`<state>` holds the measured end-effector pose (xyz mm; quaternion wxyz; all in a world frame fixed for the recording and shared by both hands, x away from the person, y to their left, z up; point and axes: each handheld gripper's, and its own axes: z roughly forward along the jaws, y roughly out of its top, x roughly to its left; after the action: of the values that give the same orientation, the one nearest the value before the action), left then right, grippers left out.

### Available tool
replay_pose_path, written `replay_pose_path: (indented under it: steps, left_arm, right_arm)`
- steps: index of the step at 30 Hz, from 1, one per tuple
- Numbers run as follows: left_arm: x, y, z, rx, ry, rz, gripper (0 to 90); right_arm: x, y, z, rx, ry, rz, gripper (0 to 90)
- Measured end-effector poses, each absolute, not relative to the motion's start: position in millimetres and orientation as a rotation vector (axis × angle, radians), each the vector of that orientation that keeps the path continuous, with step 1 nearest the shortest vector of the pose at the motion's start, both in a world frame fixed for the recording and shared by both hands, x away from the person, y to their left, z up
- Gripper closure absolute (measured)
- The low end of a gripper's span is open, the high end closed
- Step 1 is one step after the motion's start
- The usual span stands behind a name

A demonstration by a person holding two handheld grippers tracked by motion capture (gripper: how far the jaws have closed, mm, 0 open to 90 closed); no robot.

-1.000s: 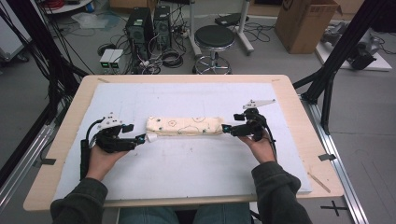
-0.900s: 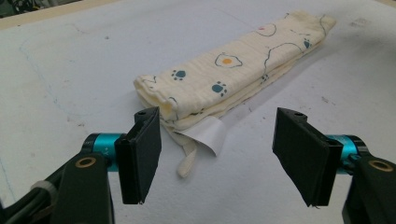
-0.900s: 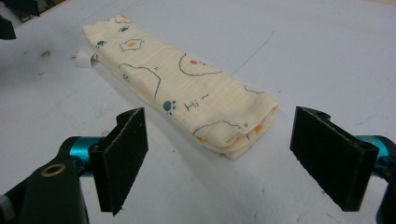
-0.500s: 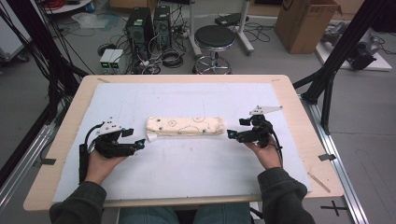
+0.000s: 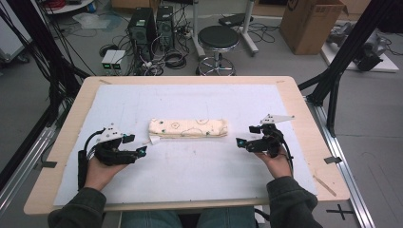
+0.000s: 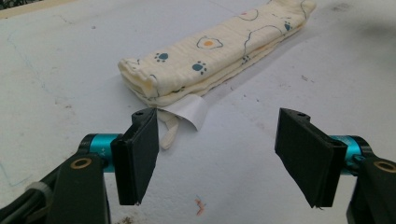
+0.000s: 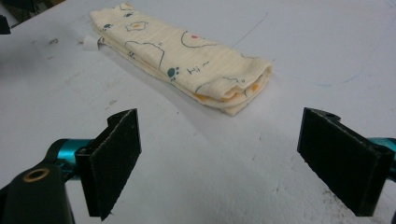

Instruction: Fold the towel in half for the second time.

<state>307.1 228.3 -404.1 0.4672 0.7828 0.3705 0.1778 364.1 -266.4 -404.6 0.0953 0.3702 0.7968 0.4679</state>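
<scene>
Folded cloth (image 5: 188, 128) lies mid-tabletop (image 5: 304, 118), long axis running between both tools. Left hand-held gripper (image 5: 141, 151) sits nearer its tagged end; right hand-held gripper (image 5: 239, 142) off the other. Both jaws apart, empty.

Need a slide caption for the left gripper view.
Open left tool facing a folded cream cloth with paw prints on the white table cover.

cloth (image 5: 188, 128): lies on the table (image 5: 304, 118), mid-way
left gripper (image 5: 140, 151): left of cloth, apart
right gripper (image 5: 240, 142): right of cloth, apart
</scene>
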Motion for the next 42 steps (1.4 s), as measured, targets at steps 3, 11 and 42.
replay_pose_path:
  steps: [3,11,42]
  left_arm:
    - [304.5,229.5,-407.5,1.925,0.911,0.429,30.7]
    - [299.5,234.7,-410.4,1.92,0.93,0.434,28.9]
    - [265.6,249.0,-413.3,1.912,0.926,0.469,25.9]
  right_arm:
    - [361.1,-270.2,-406.6,1.095,2.353,1.387,12.6]
    - [352.0,-277.3,-409.4,1.107,2.347,1.386,12.5]
    - [316.1,-294.9,-417.7,1.099,2.315,1.345,12.0]
